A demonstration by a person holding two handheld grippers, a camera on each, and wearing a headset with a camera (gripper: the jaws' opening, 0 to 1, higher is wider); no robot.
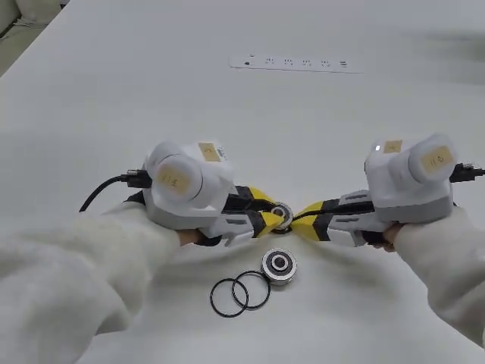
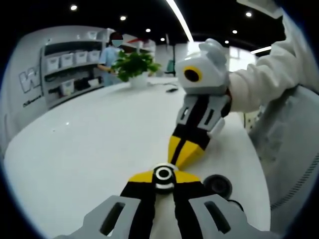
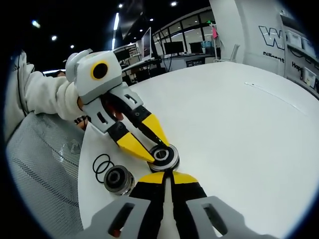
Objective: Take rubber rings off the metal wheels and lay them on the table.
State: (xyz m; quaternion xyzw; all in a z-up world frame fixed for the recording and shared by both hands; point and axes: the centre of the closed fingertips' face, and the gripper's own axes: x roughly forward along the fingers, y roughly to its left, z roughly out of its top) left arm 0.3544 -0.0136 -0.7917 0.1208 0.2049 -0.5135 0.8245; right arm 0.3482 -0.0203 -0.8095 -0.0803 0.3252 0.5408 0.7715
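Note:
A small metal wheel (image 1: 281,216) with a dark rubber ring around it is held just above the white table (image 1: 151,98). My left gripper (image 1: 275,218) is shut on the wheel (image 2: 163,175). My right gripper (image 1: 300,215) comes in from the right with its jaws shut, and its yellow tips touch the rim of the wheel (image 3: 165,156); I cannot tell whether they pinch the ring. A second wheel (image 1: 278,267) lies on the table in front. Two loose black rubber rings (image 1: 239,294) lie overlapping beside it.
A white power strip (image 1: 295,64) lies far back on the table. A black cable (image 1: 106,189) trails from the left gripper. Beyond the table are a potted plant (image 2: 133,64), shelves (image 2: 70,69) and a person (image 2: 110,55).

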